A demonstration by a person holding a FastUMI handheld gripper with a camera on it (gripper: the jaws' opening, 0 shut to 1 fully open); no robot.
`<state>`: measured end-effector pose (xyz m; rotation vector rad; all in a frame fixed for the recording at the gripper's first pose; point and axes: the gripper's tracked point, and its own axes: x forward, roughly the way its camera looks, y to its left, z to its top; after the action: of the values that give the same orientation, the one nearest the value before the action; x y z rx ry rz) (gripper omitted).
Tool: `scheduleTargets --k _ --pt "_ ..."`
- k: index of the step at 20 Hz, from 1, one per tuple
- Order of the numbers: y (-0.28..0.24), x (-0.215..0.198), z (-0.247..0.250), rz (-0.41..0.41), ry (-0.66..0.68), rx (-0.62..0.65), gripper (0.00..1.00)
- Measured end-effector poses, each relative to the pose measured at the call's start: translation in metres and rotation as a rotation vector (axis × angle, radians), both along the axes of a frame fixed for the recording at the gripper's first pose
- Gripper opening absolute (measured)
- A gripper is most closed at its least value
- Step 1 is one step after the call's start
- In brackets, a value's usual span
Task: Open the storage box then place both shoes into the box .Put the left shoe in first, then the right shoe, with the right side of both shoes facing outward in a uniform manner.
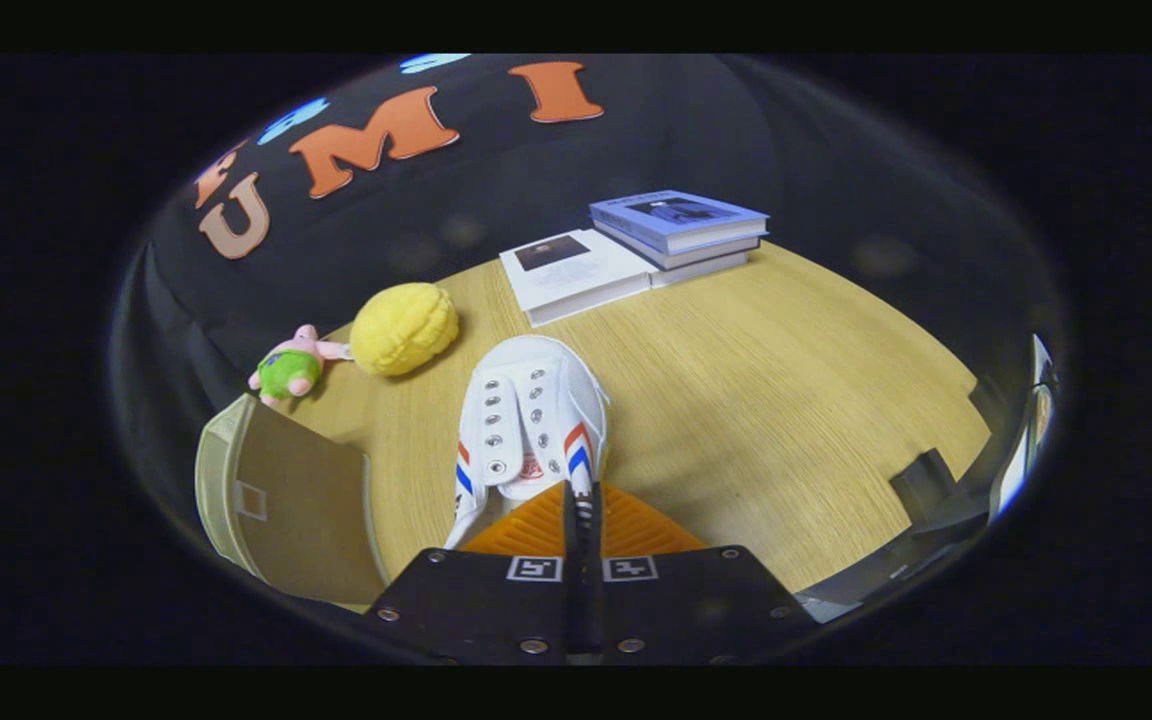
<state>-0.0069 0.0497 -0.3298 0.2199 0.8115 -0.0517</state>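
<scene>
Storage box (281, 500) stands at the left with its lid swung open, beside the shoe (528, 430). Shoe could slip or turn, because the grip seems to catch only a thin part of the heel collar, and then the wrong side would face outward. Gripper (582, 515) has its fingers nearly together, clamped on the rear edge of the white shoe, toe pointing away over the table (786, 400).

Wooden table (786, 370) carries books (636, 250), plush toys (404, 328), storage box (286, 500).
</scene>
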Motion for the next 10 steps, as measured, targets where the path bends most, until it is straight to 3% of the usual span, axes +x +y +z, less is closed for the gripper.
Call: scheduleTargets --k 10 --pt "0.129 -0.007 0.103 0.125 -0.161 0.105 0.0"
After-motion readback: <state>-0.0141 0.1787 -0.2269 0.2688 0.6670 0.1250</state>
